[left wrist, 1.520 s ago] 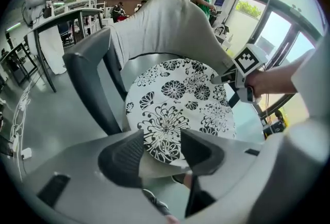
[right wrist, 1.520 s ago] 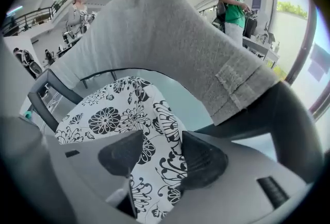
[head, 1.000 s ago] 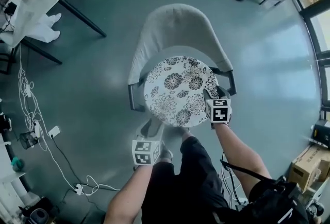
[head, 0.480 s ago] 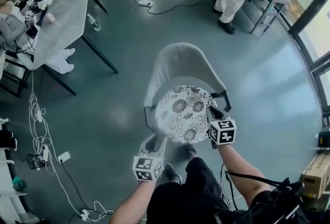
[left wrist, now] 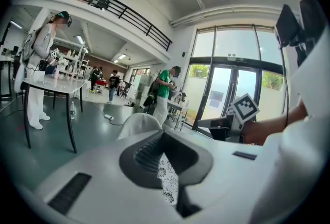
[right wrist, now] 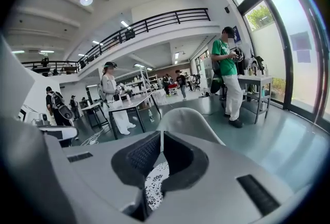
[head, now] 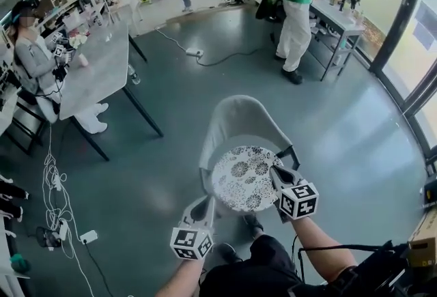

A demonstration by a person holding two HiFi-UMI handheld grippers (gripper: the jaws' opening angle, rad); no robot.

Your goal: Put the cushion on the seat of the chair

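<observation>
Seemingly flat, the round black-and-white floral cushion [head: 246, 178] covers the grey chair [head: 235, 121] seat. The left gripper [head: 205, 205] is off its near-left edge and the right gripper [head: 278, 176], which has just been closing, is at its right edge. Both have jaws together on nothing. Bare floor [head: 171, 145] lies all round.

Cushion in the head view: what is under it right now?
The cushion, gripped at its edges by the left gripper and right gripper, covers the chair's seat entirely, so the seat is unseen. Only the chair's backrest and grey floor show around it.
</observation>
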